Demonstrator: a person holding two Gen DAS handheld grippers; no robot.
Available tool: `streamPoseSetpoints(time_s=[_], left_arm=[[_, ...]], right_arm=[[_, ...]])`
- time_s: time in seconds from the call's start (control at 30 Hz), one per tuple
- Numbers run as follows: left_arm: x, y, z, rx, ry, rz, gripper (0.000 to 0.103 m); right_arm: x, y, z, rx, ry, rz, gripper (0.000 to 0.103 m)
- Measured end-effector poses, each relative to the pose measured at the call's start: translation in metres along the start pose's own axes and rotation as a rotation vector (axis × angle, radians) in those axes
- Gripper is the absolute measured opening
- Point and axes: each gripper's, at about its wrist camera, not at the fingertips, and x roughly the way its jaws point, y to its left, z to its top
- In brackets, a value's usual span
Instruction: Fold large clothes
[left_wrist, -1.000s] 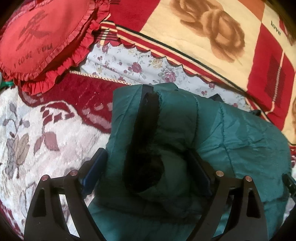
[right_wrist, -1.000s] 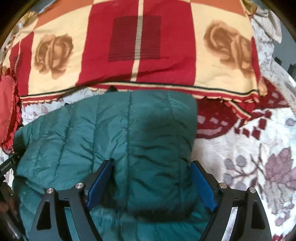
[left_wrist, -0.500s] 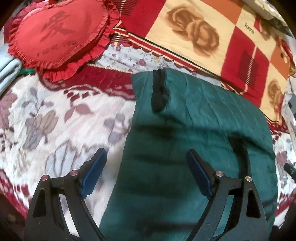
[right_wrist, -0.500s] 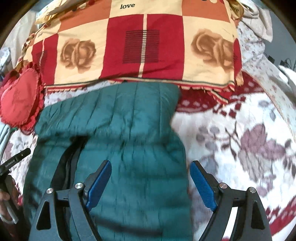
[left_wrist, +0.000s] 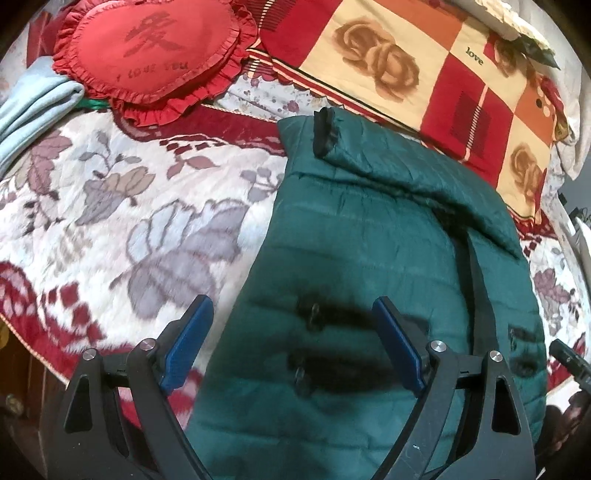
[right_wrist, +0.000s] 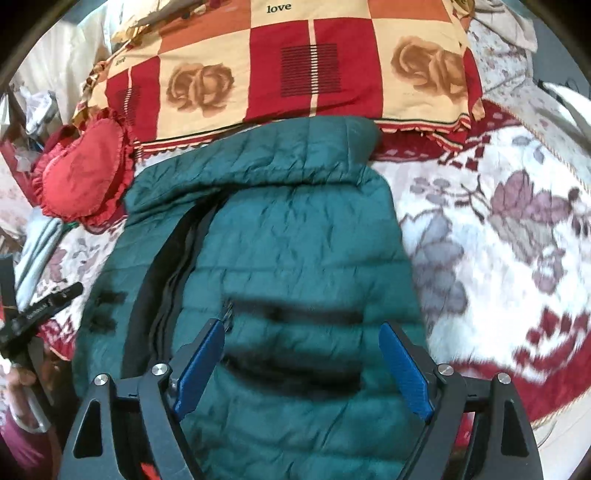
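Observation:
A dark green quilted jacket (left_wrist: 369, 240) lies flat on the bed, its sleeves folded across the far end and a black cuff (left_wrist: 325, 129) at the far left corner. It also shows in the right wrist view (right_wrist: 295, 240), with the black zipper line (right_wrist: 162, 266) running down its left part. My left gripper (left_wrist: 291, 343) is open and empty, above the jacket's near left edge. My right gripper (right_wrist: 299, 365) is open and empty, above the jacket's near right half.
A floral white and red bedspread (left_wrist: 129, 221) covers the bed. A red heart cushion (left_wrist: 155, 51) and a light blue cloth (left_wrist: 29, 107) lie at the far left. A rose-patterned red and cream blanket (right_wrist: 295, 66) lies behind the jacket. The bed's near edge (left_wrist: 33, 350) is at lower left.
Both grippers have let go of the folded sleeves and pulled back toward the near end and upward. The jacket now lies flat with more of it in view.

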Motion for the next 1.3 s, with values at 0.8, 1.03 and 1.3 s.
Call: streamPoseSetpoints(time_s=[0.8, 1.03, 1.3], left_arm=[[-0.011, 0.029, -0.065, -0.002, 0.077, 0.008, 0.088], [-0.014, 0.053, -0.074, -0.079, 0.112, -0.035, 0.088], [-0.006, 0.07, -0.084, -0.129, 0.165, -0.062, 0.088]], right_arm=[[-0.017, -0.015, -0.057, 0.022, 0.069, -0.017, 0.084], [-0.026, -0.031, -0.059, 0.055, 0.087, -0.062, 0.084], [-0.019, -0.053, -0.065, 0.132, 0.155, -0.05, 0.084]])
